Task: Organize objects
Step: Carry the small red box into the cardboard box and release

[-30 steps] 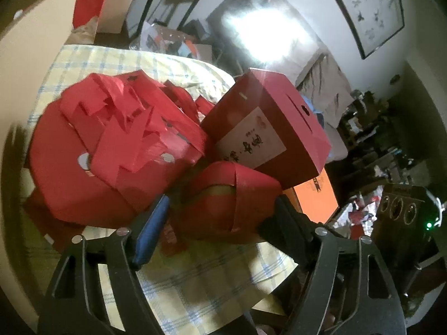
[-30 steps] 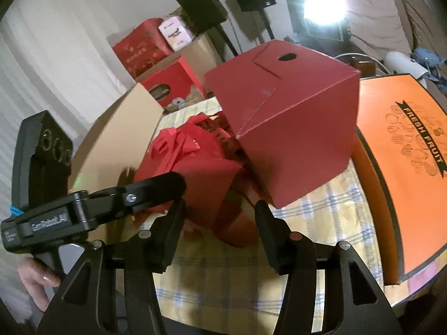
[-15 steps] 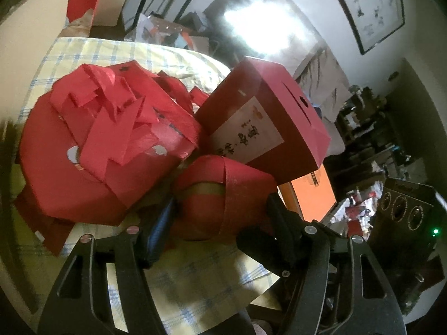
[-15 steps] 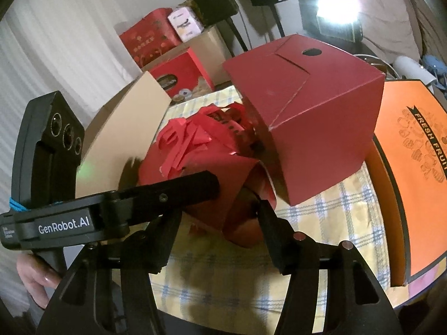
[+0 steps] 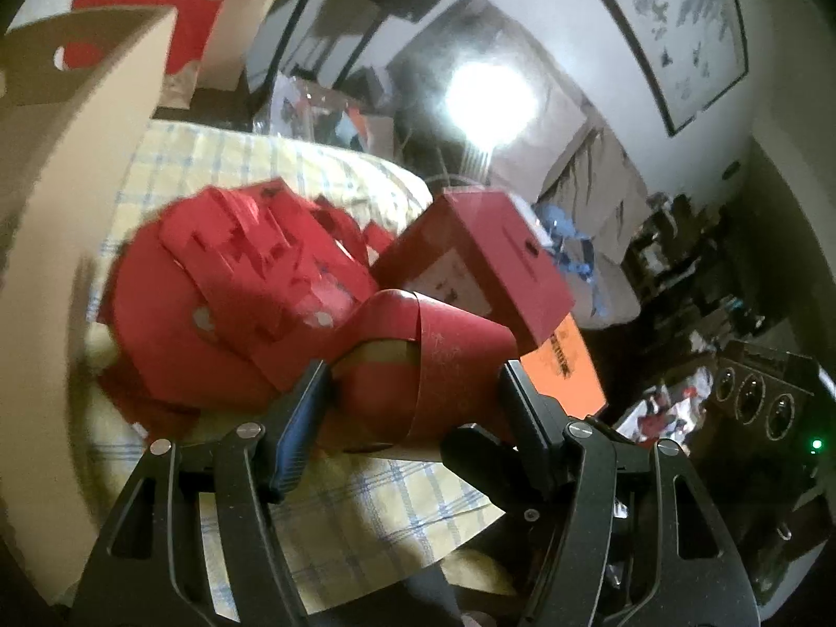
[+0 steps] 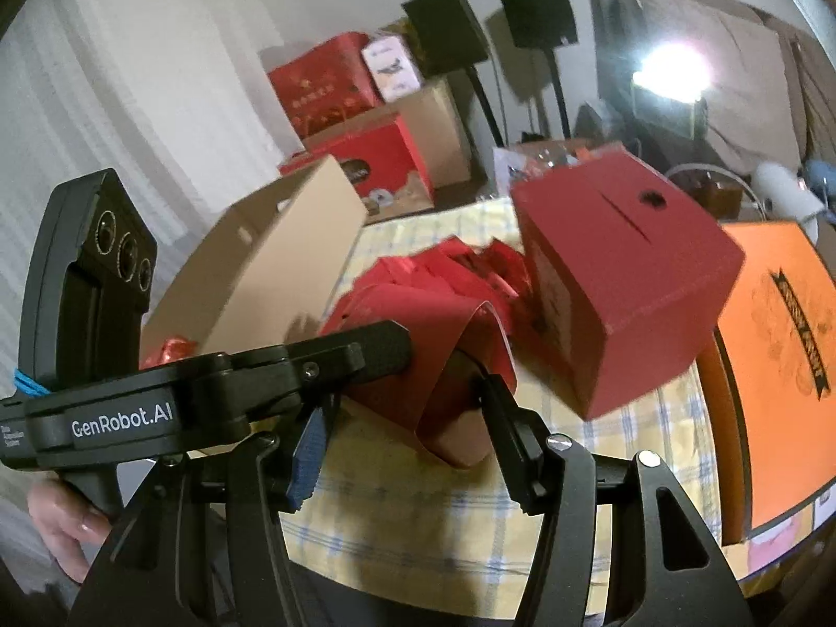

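Note:
A curled red cardboard sleeve [image 5: 418, 360] hangs just above the checked tablecloth [image 5: 366, 512]. My left gripper [image 5: 413, 402] is shut on it, a pad pressed to each side. In the right wrist view the same sleeve [image 6: 444, 366] sits between the pads of my right gripper [image 6: 407, 423], which is shut on it too, across the other grip. A left gripper finger [image 6: 376, 352] reaches in from the left over the sleeve. Behind it lies a pile of flat red cardboard pieces [image 5: 235, 282].
A closed red box with a slot [image 6: 622, 271] stands right of the pile. An orange fruit box [image 6: 778, 366] lies at the right table edge. An open brown carton [image 6: 271, 261] rises on the left. A person's hand [image 6: 57, 522] holds the left gripper's handle.
The left jaws narrowed onto the red sleeve. Both grippers then rose together with it, so the pile and the red box now look lower and farther away.

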